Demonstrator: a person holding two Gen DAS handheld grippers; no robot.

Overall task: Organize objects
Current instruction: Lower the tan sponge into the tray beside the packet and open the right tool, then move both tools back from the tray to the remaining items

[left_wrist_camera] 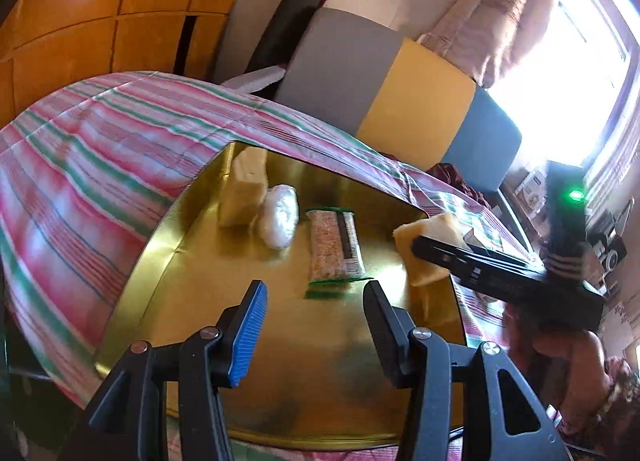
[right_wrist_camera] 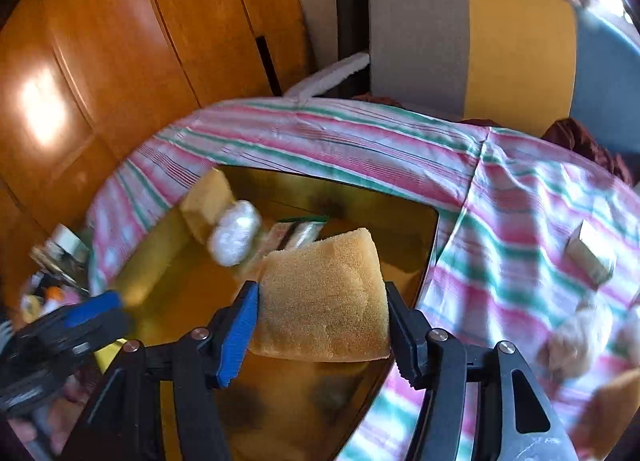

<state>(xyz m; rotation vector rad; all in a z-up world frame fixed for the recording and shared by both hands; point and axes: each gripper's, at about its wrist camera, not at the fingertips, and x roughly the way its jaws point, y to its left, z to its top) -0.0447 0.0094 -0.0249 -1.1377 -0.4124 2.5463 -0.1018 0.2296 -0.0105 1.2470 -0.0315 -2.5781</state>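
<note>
A: Why is the sponge (right_wrist_camera: 326,297) up in the air?
B: The right gripper (right_wrist_camera: 322,325) clamps it by both sides, above the gold tray's (left_wrist_camera: 172,261) right edge, prob. to lay it beside the packet (left_wrist_camera: 336,247).
A: And the left gripper (left_wrist_camera: 316,325)?
B: Half-wide, empty, over the near edge.

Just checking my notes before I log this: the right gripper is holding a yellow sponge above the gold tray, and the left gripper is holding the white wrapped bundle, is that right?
Not quite. The left gripper holds nothing; the left wrist view shows its jaws apart and empty, and the white wrapped bundle lies on the gold tray. The right gripper does hold the yellow sponge.
</note>
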